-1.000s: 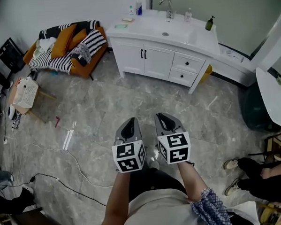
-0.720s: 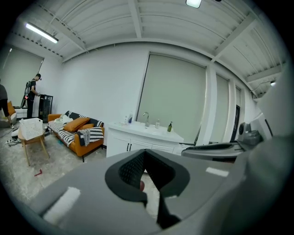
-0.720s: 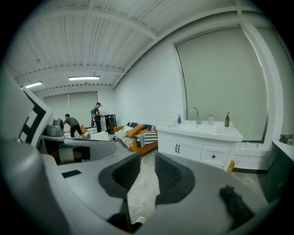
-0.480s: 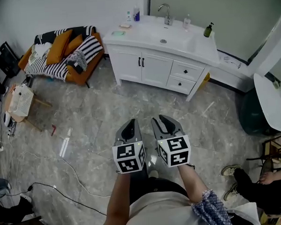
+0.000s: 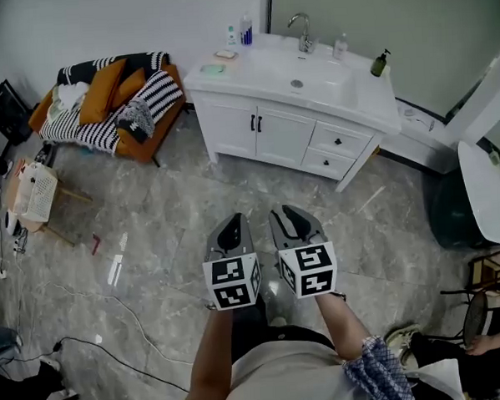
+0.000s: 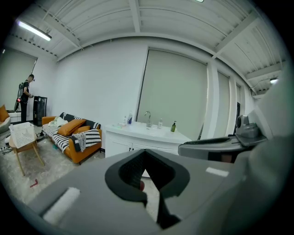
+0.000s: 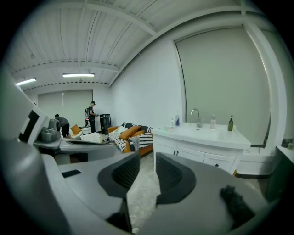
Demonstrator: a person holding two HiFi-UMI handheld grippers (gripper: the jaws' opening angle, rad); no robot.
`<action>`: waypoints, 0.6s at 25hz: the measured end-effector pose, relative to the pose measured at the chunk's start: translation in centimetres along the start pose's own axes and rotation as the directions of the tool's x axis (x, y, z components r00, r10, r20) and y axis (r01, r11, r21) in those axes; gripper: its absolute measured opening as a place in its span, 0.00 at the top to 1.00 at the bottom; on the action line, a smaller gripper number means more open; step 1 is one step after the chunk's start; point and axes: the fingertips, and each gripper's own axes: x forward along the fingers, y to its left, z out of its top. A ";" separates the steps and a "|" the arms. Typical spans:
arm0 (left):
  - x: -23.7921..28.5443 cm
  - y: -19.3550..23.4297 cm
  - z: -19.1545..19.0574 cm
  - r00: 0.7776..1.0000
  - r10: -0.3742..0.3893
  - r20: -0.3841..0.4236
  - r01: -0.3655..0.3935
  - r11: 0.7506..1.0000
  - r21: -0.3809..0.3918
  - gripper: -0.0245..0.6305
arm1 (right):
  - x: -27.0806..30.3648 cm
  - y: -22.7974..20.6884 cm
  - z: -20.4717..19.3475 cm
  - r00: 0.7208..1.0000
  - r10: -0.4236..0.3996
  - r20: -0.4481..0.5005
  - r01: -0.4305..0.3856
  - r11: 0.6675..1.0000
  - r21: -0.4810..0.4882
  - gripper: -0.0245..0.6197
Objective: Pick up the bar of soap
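Far ahead in the head view a white vanity (image 5: 271, 127) stands against the wall. At its left end lie a small pinkish bar on a dish (image 5: 225, 54) and a pale green flat piece (image 5: 214, 69); which one is the soap I cannot tell. Both grippers hang side by side over the marble floor, well short of the vanity. My left gripper (image 5: 232, 218) is shut and empty, its tips meeting in the left gripper view (image 6: 144, 152). My right gripper (image 5: 289, 211) is open by a narrow gap, and only floor shows between its jaws (image 7: 147, 158).
A faucet (image 5: 304, 31) and several bottles stand on the vanity top. An orange sofa (image 5: 111, 93) with striped blankets is at the left, a white basket (image 5: 32, 185) nearer. A cable (image 5: 114, 311) crosses the floor. A dark bin (image 5: 455, 201) and a person's shoe (image 5: 401, 336) are at the right.
The right gripper's jaws look a little wider apart than a second ago. The head view has shifted slightly, and the seated person at the right has slid toward the lower corner.
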 end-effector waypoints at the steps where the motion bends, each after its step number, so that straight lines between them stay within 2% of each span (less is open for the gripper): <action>1: 0.6 0.3 0.3 1.000 -0.001 0.001 0.001 1.000 0.002 0.95 | 0.6 -0.2 0.4 1.000 -0.001 0.006 0.001 1.000 0.006 0.81; 6: 3.1 1.4 1.8 1.000 -0.019 0.006 0.019 0.999 0.048 0.95 | 3.7 -0.5 1.7 1.000 -0.006 0.003 0.006 1.000 0.017 0.81; 10: 4.7 2.4 2.5 0.999 -0.045 -0.003 0.045 0.998 0.032 0.95 | 5.7 -0.3 2.2 1.000 -0.010 -0.015 0.010 1.000 0.006 0.81; 15: 6.5 4.5 3.5 0.999 -0.050 -0.006 0.050 0.998 -0.023 0.95 | 7.9 -0.4 3.2 1.000 -0.006 -0.010 0.007 0.999 0.054 0.81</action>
